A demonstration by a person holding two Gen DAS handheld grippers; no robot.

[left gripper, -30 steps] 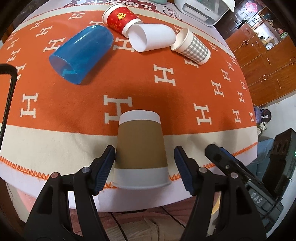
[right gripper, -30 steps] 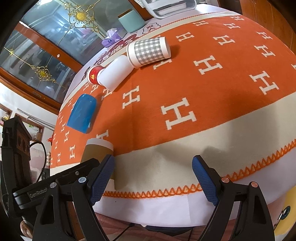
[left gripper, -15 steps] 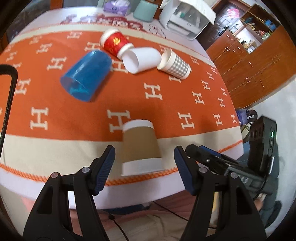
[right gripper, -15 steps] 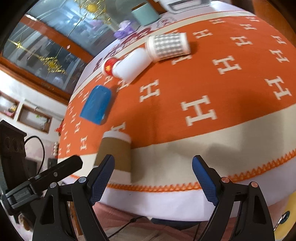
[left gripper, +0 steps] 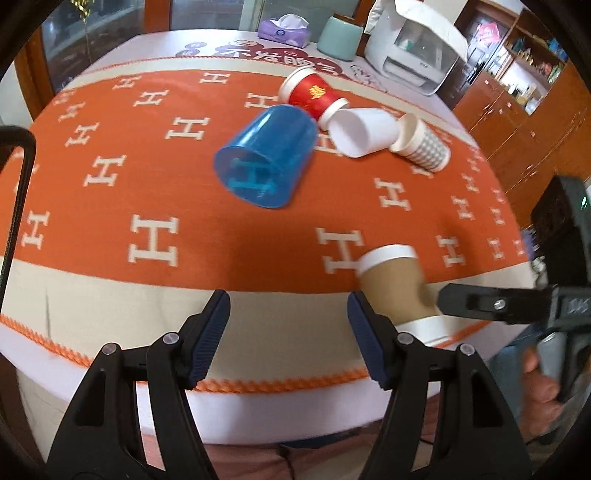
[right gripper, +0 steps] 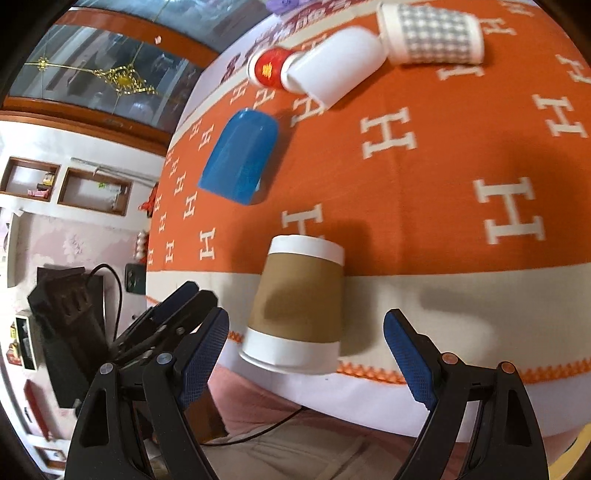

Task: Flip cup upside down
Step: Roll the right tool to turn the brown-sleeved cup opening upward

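A brown paper cup (right gripper: 301, 306) with white bands stands upside down near the table's front edge; it also shows in the left wrist view (left gripper: 399, 288). My left gripper (left gripper: 288, 332) is open and empty, left of the cup. My right gripper (right gripper: 306, 350) is open, with the cup in front of it, between the lines of its fingers, not touching. A blue plastic cup (left gripper: 266, 155), a red cup (left gripper: 312, 94), a white cup (left gripper: 364, 131) and a checked cup (left gripper: 423, 146) lie on their sides farther back.
An orange cloth with white H marks (left gripper: 155, 240) covers the round table. A tissue box (left gripper: 284, 29), a green mug (left gripper: 340, 38) and a white appliance (left gripper: 417, 55) stand at the far edge. Wooden cabinets (left gripper: 517, 122) are at the right.
My left gripper has drawn back and swung left, away from the upside-down brown cup. My right gripper has moved in toward that cup, which now sits in front of its open fingers.
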